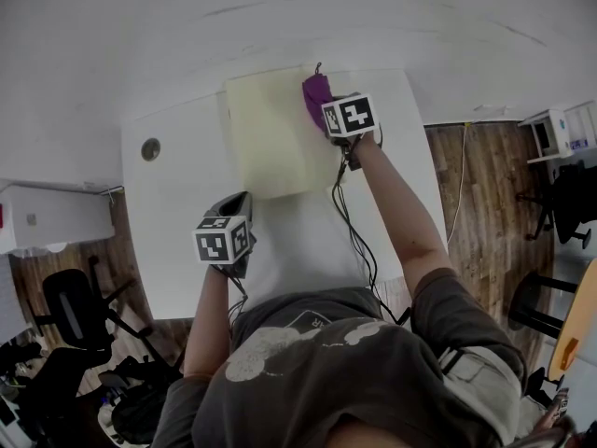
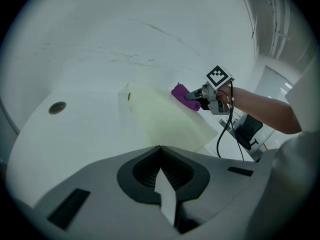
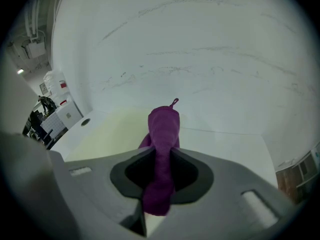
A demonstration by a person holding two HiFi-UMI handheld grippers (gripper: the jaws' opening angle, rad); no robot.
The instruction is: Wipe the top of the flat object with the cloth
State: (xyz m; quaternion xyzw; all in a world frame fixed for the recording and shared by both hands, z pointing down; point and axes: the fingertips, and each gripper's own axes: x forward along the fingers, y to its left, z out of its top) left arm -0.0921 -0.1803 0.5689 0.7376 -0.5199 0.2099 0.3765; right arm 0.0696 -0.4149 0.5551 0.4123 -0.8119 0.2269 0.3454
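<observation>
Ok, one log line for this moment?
right tongs: shut on cloth; cloth: on flat sheet, far edge; left tongs: shut, empty

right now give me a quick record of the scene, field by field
sheet: pale yellow, flat on white table
cloth: purple, at sheet's far right corner
right gripper: shut on cloth
left gripper: shut, empty, by sheet's near left corner
round hole: in table, left of sheet

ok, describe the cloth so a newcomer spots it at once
On the white table lies a pale yellow flat sheet. At its far right corner, the purple cloth is clamped in the right tool. It's the only vividly coloured thing there.
</observation>
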